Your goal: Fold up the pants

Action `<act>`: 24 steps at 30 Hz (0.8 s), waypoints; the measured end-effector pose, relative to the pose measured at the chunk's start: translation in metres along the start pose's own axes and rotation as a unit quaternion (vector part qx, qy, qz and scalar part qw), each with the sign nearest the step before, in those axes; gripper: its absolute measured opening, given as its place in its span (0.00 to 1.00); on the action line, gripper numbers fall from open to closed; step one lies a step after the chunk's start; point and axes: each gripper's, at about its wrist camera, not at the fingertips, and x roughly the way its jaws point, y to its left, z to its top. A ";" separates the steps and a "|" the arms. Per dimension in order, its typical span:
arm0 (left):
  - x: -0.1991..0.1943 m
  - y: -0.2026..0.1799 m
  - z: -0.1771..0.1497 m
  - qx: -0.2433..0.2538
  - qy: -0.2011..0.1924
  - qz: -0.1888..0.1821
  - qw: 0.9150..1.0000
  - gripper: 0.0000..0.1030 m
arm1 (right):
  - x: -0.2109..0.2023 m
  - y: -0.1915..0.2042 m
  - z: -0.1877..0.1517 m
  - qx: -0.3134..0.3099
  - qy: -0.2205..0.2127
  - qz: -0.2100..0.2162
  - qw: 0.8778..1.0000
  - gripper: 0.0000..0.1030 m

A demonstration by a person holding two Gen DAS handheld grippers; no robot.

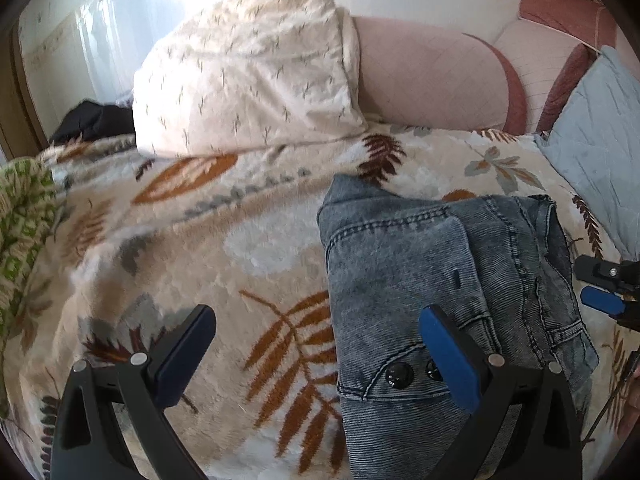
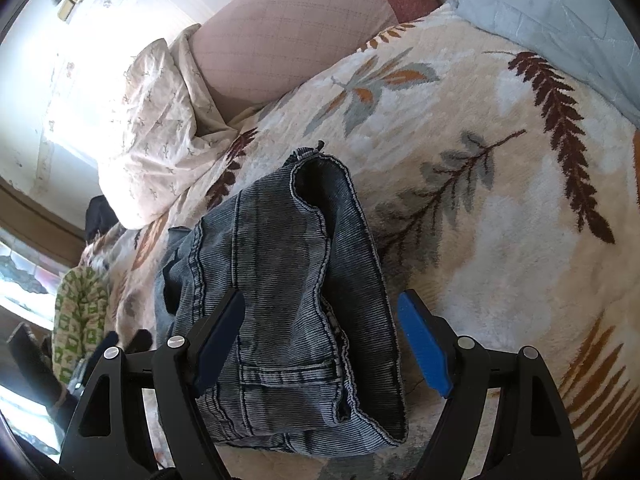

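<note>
A pair of grey-blue denim pants [image 1: 440,280] lies folded into a thick bundle on a leaf-patterned blanket [image 1: 200,240]; two dark buttons show at its near edge. My left gripper [image 1: 316,320] is open above the blanket, its right finger over the bundle's left part, holding nothing. In the right wrist view the same pants [image 2: 288,288] lie between the fingers of my right gripper [image 2: 320,312], which is open and empty above them. The right gripper also shows in the left wrist view [image 1: 604,292] at the far right edge.
A white patterned pillow [image 1: 248,72] and a pink cushion [image 1: 432,76] stand at the back of the bed. A light blue pillow [image 1: 600,140] lies at the right. A green patterned cloth [image 1: 20,216] and a dark garment [image 1: 96,120] lie at the left.
</note>
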 end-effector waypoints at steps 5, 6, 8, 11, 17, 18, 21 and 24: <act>0.010 0.006 0.001 -0.028 0.032 -0.030 0.999 1.00 | -0.006 -0.005 0.005 0.015 -0.002 0.018 1.000 0.76; 0.012 0.007 0.002 -0.031 0.037 -0.037 0.998 1.00 | -0.006 -0.006 0.005 0.020 0.000 0.020 1.000 0.76; 0.016 0.005 0.002 -0.034 0.049 -0.052 0.997 1.00 | -0.006 -0.011 0.007 0.029 0.003 0.020 0.999 0.76; 0.025 0.001 0.000 -0.033 0.071 -0.067 0.995 1.00 | -0.004 -0.016 0.009 0.041 0.010 0.020 0.999 0.76; 0.036 0.005 -0.004 -0.061 0.088 -0.085 0.991 1.00 | 0.008 -0.026 0.006 0.060 0.037 0.012 0.997 0.78; 0.038 0.008 -0.005 -0.069 0.092 -0.093 0.989 1.00 | 0.012 -0.026 0.004 0.060 0.044 0.010 0.997 0.78; 0.038 0.016 -0.007 -0.086 0.103 -0.120 0.984 1.00 | 0.022 -0.022 0.000 0.054 0.060 0.008 0.997 0.81; 0.034 0.022 -0.011 -0.086 0.101 -0.142 0.981 1.00 | 0.025 -0.015 -0.001 0.045 0.056 0.009 0.997 0.86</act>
